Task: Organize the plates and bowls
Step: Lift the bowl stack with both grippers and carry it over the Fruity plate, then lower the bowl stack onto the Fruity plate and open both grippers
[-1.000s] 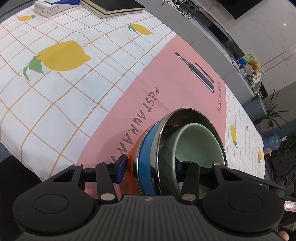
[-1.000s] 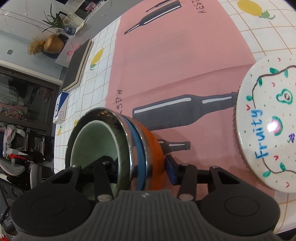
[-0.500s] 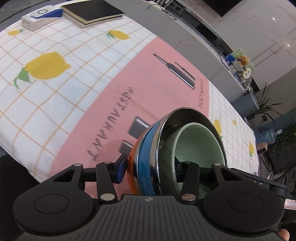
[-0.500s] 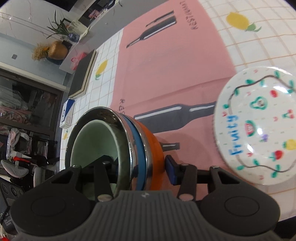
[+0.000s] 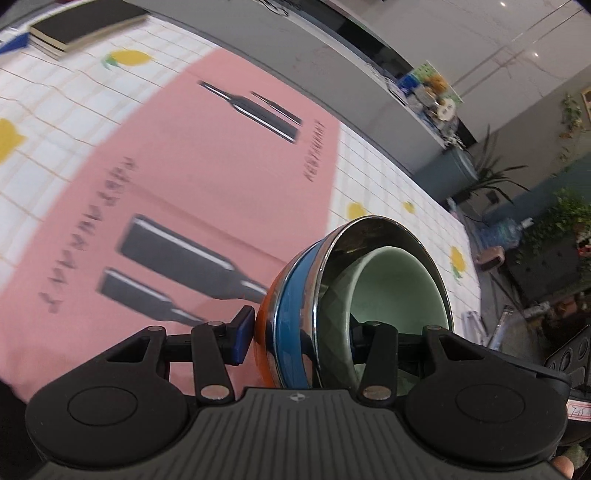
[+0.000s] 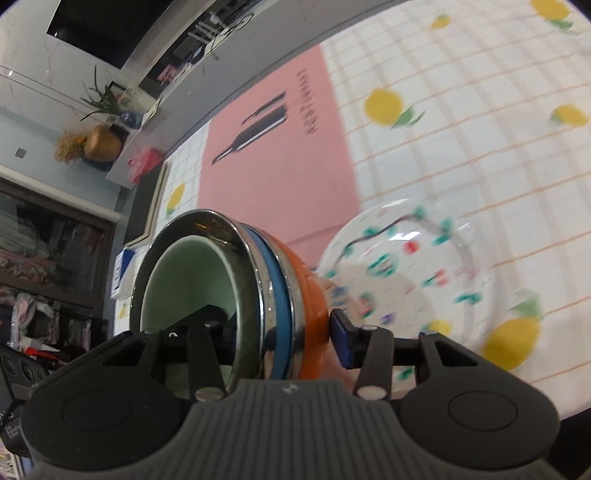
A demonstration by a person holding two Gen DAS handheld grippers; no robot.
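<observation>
**Carrying the bowl stack toward the plate**

Holding one side each, both grippers share a stack of bowls above the surface (image 5: 229,155). On the left, the left hand-held gripper (image 5: 299,332) is about half open and clamped on the stack of bowls (image 5: 295,314), one finger outside the orange bowl, one inside the green bowl. The stack is tipped on its side, mouth facing right in this view.

On the right, the right hand-held gripper (image 6: 280,328) pinches the other rim the same way, also about half open. The fruit plate (image 6: 406,273) lies just right of the stack, lower down, nearer the right hand. I think the stack goes there next. Nothing stands between. A book (image 5: 85,26) sits far off.
</observation>
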